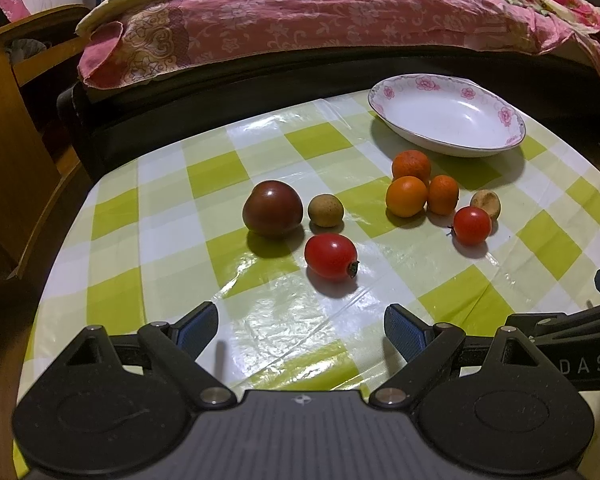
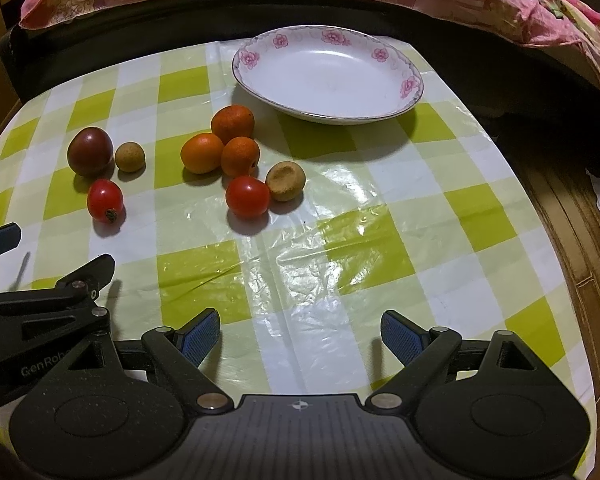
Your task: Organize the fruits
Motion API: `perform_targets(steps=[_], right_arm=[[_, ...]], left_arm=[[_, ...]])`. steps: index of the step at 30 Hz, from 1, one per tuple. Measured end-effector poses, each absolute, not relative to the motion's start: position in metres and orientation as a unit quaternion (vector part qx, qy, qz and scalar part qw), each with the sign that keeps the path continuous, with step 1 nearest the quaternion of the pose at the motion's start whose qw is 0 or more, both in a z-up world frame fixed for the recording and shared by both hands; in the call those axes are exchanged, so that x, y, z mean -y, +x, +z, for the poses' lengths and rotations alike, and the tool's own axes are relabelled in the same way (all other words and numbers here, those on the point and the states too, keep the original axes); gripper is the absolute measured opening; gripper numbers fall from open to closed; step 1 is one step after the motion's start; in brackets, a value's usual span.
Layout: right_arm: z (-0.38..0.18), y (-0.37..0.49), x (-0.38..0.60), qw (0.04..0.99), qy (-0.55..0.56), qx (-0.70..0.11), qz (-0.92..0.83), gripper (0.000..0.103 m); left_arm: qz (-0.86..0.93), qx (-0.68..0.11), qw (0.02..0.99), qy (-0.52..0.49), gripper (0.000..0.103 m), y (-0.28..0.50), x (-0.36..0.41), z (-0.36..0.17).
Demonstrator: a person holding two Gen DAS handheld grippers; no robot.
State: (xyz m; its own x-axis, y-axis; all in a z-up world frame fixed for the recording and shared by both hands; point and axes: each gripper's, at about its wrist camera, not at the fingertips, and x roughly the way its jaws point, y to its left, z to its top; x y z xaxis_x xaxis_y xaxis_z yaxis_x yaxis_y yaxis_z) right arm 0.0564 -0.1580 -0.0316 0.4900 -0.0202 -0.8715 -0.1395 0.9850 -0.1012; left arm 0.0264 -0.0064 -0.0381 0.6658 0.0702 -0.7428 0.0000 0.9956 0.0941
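Both claws hang low over the near edge of the table (image 2: 340, 280), the left claw (image 1: 300, 330) and the right claw (image 2: 300, 332) each spread wide with nothing between the fingers. Just beyond lie two red tomatoes (image 1: 331, 256) (image 2: 247, 196), a dark tomato (image 1: 272, 208), two brownish fruits (image 1: 325, 210) (image 2: 285, 175) and three oranges (image 2: 220, 148) touching in a cluster. Farther off, to the right, sits a flowered white plate (image 2: 260, 84).

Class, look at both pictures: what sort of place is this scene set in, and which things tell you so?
Probably a home, likely a bedroom or living space: a checked plastic tablecloth covers a small table, a floral plate sits on it, and a pink flowered quilt lies on bedding or a couch just behind.
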Motion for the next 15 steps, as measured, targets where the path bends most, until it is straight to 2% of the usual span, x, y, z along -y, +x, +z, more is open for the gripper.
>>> perform_targets(steps=[15], right_arm=[[-0.0329,0.0574,0.1585,0.858,-0.078,-0.506,0.036,0.085]], left_arm=[[0.020,-0.409,0.911,0.044,0.096,0.0265,0.0063,-0.0385]])
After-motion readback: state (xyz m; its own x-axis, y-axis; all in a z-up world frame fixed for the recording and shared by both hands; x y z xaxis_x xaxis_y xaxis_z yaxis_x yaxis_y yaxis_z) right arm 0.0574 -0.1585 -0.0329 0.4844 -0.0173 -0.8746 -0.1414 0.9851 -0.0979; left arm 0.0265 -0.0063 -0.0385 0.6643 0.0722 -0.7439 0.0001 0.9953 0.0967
